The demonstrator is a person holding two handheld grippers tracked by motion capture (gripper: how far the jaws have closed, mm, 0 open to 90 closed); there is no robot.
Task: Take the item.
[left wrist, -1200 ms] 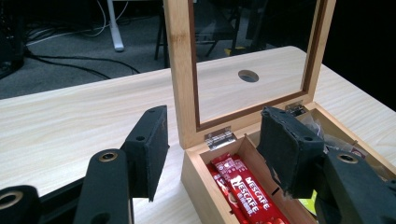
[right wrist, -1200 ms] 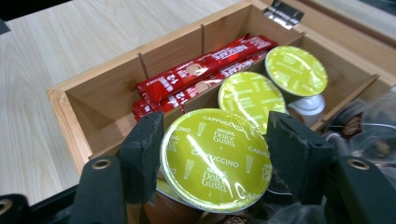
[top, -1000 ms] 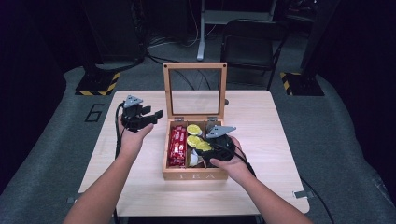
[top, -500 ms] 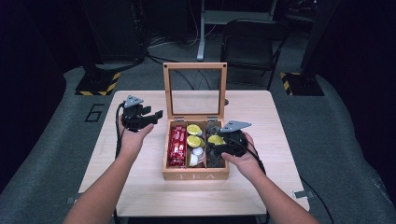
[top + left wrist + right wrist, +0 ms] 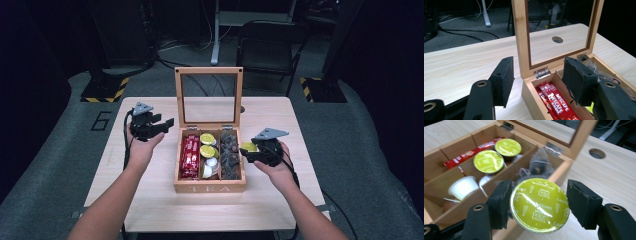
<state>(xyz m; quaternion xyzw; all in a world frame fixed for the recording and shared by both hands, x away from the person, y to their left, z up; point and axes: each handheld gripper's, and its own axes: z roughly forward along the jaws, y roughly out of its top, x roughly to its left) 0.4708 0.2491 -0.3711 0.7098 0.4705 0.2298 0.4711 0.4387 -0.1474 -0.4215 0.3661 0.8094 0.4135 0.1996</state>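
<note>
A: Right gripper (image 5: pixel 537 206), what have you got?

B: I hold a green capsule (image 5: pixel 539 205), lid facing my camera, "Dolce Gusto Cappuccino" printed on it. My jaws stand about half open around it. The left pad looks pressed to its rim; on the other side I think there's contact, but a sliver of gap shows, so I can't swear to it.

A: Where is it?

B: In the high view the capsule (image 5: pixel 248 147) sits at my jaws, just off the right wall of the tea box (image 5: pixel 210 188), over the table (image 5: pixel 280 200).

A: Behind it?

B: Box interior. Dark tea bags (image 5: pixel 536 167) in the nearest compartment, then two more green capsules (image 5: pixel 488 161) and white pods (image 5: pixel 463 187) in the middle one, red Nescafe sticks (image 5: pixel 471 153) in the farthest.

A: Left gripper (image 5: pixel 539 80)?

B: My jaws are half open, nothing between them. I hang by the box's left rear corner, above the table. Red sticks (image 5: pixel 556 102) lie just beyond my right pad.

A: Farthest?

B: The glass lid (image 5: pixel 209 97) standing upright on its hinges, a round hole in the tabletop (image 5: pixel 557 39) visible through it.
</note>
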